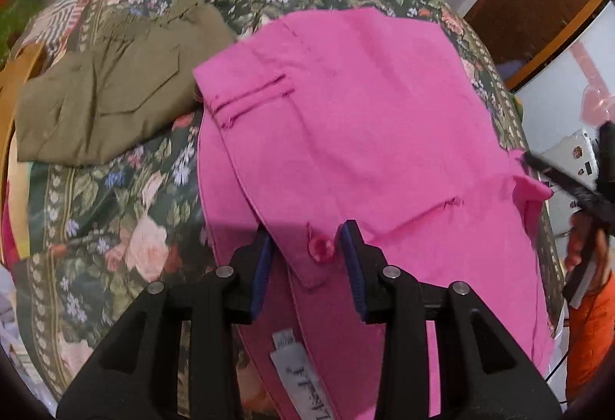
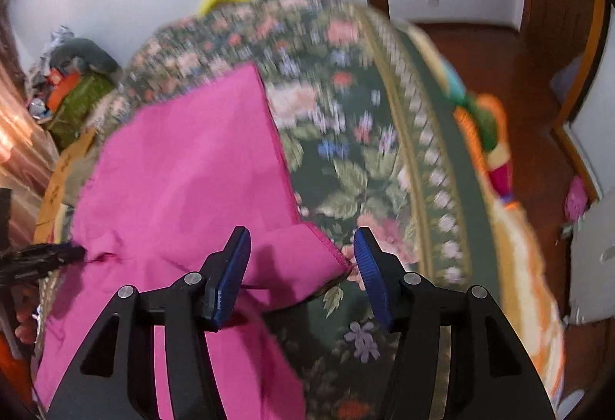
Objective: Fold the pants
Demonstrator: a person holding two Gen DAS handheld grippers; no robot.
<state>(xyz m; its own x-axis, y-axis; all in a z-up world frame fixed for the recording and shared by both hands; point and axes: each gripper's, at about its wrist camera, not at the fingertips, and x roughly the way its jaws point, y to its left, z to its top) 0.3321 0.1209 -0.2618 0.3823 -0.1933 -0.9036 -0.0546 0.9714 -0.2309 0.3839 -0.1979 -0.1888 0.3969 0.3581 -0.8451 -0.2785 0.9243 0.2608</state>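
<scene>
One pink pants, one olive garment (two grippers)

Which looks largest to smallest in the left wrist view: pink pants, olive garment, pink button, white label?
1. pink pants
2. olive garment, though it lies farther from the camera, so its true size is unsure
3. white label
4. pink button

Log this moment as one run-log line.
task: fold pants | pink pants: on floral bedspread | left gripper: open over waistband | right gripper: open at hem corner
</scene>
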